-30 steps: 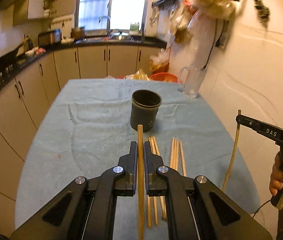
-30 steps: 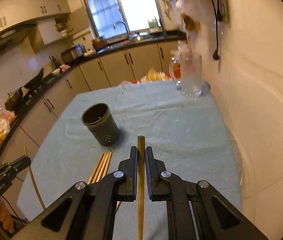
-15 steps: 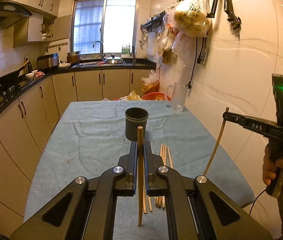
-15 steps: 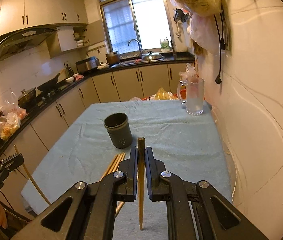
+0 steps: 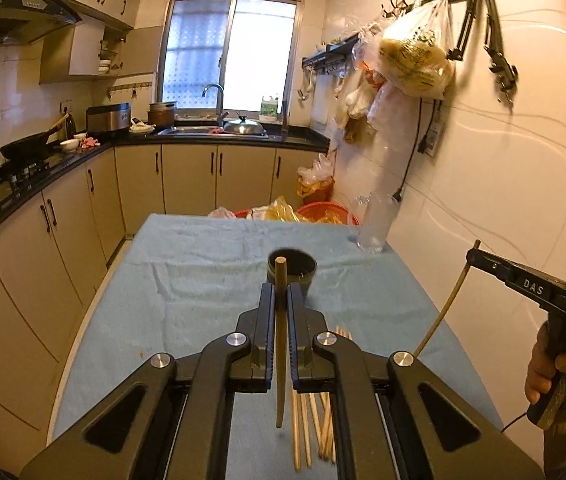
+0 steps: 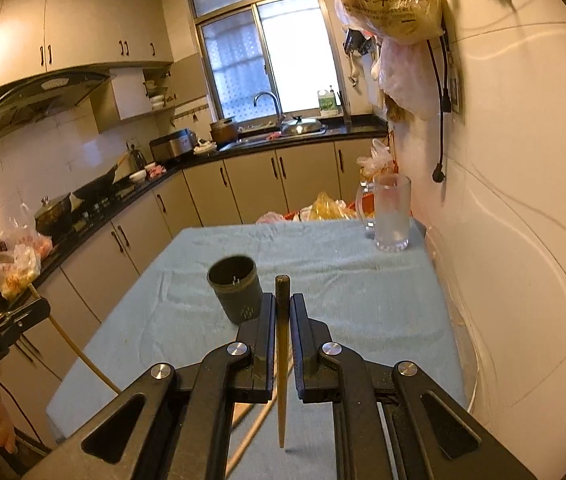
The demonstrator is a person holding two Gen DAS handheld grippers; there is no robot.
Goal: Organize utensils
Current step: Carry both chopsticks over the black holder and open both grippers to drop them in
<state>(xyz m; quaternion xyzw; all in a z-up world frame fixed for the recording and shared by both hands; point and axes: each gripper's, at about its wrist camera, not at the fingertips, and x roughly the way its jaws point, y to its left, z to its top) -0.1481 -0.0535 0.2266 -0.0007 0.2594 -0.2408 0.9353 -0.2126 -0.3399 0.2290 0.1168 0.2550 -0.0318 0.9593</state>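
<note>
We hold one chopstick [image 5: 281,320] in left gripper [image 5: 281,296], second chopstick [image 6: 281,340] in right gripper [image 6: 282,304] — both clamped; sticks light, stiff, smooth; we grip near thick end — holder [image 6: 235,286] waits.

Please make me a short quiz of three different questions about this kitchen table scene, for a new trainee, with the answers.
1. True or false: each hand-held gripper is shut on one chopstick.
2. Where do the loose chopsticks lie? A) inside the dark cup B) on the blue cloth C) in the glass mug
3. Fill in: the glass mug stands at the table's far corner, near the ____.

Key
1. True: left hand-held gripper holds its chopstick; right hand-held gripper holds its chopstick.
2. B, on the blue cloth, nearer than the dark cup.
3. wall
</note>
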